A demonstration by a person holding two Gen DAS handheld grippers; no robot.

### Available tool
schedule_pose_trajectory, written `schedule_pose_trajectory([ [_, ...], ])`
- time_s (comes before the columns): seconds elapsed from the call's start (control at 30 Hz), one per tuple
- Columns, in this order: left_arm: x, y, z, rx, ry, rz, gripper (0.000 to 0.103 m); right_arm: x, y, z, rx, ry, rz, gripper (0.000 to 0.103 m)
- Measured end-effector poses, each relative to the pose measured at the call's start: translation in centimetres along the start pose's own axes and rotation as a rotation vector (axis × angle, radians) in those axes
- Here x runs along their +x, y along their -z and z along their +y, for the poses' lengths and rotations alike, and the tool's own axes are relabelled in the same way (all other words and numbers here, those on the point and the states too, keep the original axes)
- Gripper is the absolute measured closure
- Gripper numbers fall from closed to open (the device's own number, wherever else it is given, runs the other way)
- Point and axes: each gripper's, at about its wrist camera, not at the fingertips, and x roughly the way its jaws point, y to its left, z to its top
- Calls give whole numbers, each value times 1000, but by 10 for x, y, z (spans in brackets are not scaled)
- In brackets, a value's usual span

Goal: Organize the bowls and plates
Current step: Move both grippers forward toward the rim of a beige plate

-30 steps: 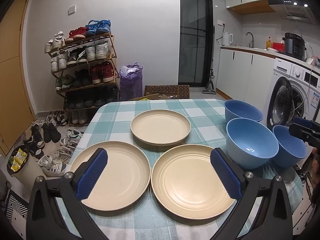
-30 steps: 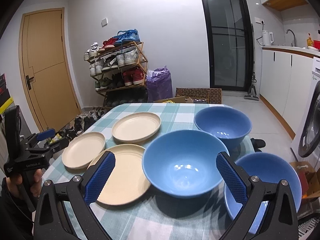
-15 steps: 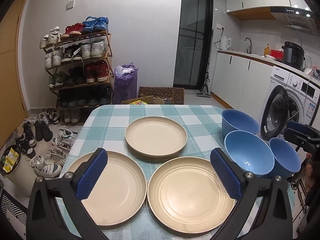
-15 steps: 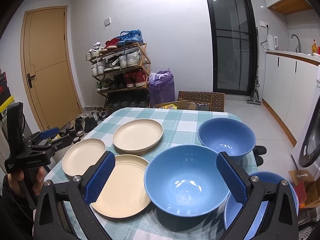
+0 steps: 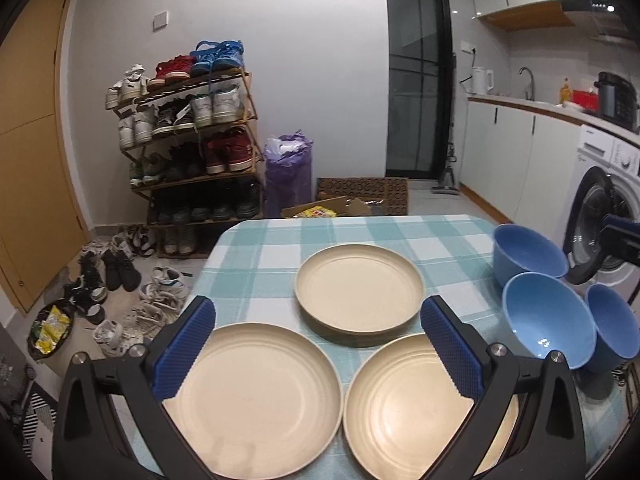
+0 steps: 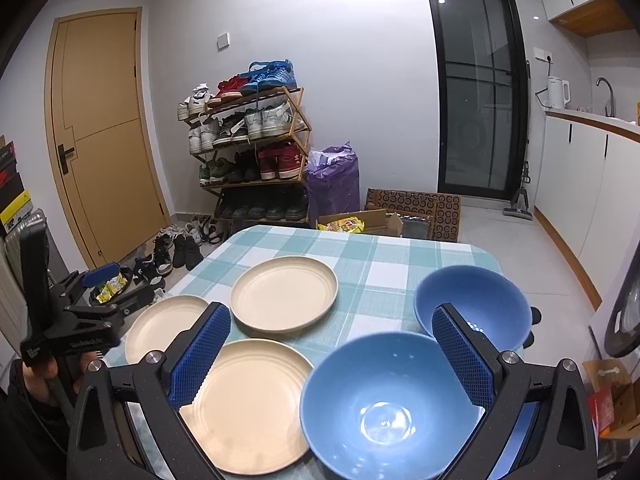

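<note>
Plainly, both tools hang above the counter (image 5: 360, 228), which wears a teal-and-white checked cloth, and neither grasps anything. In the left wrist view, the left hand-held gripper (image 5: 318, 344) fills the bottom of the frame with its blue pads spread wide, released. Below it, at lower centre, lie two cream plates side by side: the left plate (image 5: 256, 396) and the right plate (image 5: 404, 404), their rims nearly touching. A third plate (image 5: 359, 286) sits just beyond them, at mid-frame. Toward the right edge of that view three blue bowls cluster: the far bowl (image 5: 526, 254), the middle bowl (image 5: 548, 318) and a small bowl (image 5: 614, 326) pressed close beside it. In the right wrist view, the right hand-held gripper (image 6: 330, 354) is likewise released, its pads apart over the lower centre of the frame, with the middle bowl directly under it and the far bowl behind its right pad. At the lower left of that view a person's hand (image 6: 44, 372) grips the handle of the left tool, beside the counter's edge.
</note>
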Motion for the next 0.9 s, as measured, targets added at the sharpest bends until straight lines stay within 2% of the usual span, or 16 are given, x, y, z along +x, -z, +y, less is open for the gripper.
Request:
schedule_pose_trajectory([
  [0.3, 15, -9, 7, -5, 39, 29, 0, 17, -21, 2, 0, -23, 9, 0],
  [0.9, 34, -31, 10, 20, 35, 2, 0, 53, -45, 3, -15, -30, 55, 0],
])
